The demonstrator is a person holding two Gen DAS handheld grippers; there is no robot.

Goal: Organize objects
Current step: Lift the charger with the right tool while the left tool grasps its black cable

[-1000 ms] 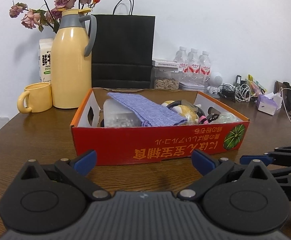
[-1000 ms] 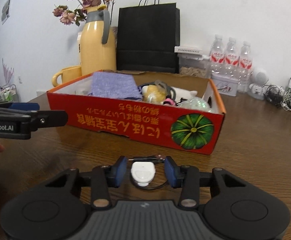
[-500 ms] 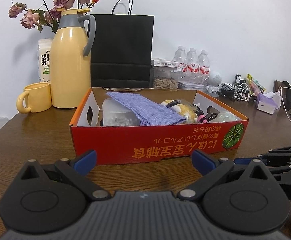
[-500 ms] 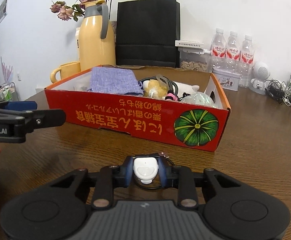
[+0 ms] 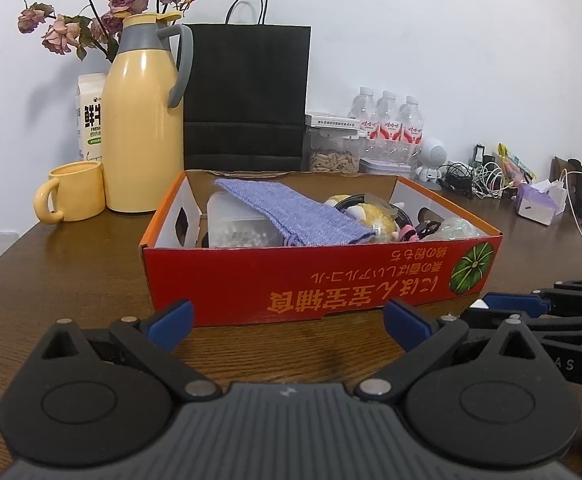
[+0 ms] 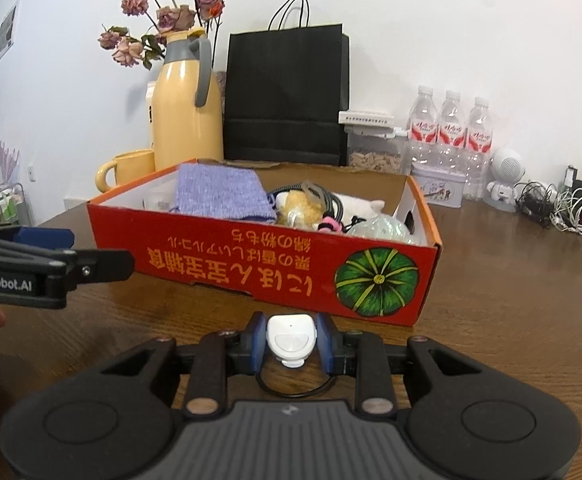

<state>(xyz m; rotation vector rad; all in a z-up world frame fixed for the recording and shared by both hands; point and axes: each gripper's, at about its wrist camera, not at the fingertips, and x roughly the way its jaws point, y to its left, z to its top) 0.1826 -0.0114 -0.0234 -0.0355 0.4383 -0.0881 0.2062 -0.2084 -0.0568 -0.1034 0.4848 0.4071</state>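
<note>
Right gripper [image 6: 291, 338] clamps a small white plastic device with a thin black cord loop [image 6: 291, 340] between its blue pads, just above the brown wooden table [image 6: 511, 312], near side of the red cardboard box with a green pumpkin print [image 6: 267, 268]. Left gripper [image 5: 287, 318] has its jaws wide apart, nothing between them, near the box front. Box holds a folded purple knit cloth [image 5: 291, 216], a clear plastic container [image 5: 237, 228], a yellow plush toy [image 5: 375, 216]. Yellow thermos jug with grey handle [image 5: 143, 120] and yellow ceramic mug [image 5: 75, 192] stand far left of the box.
</note>
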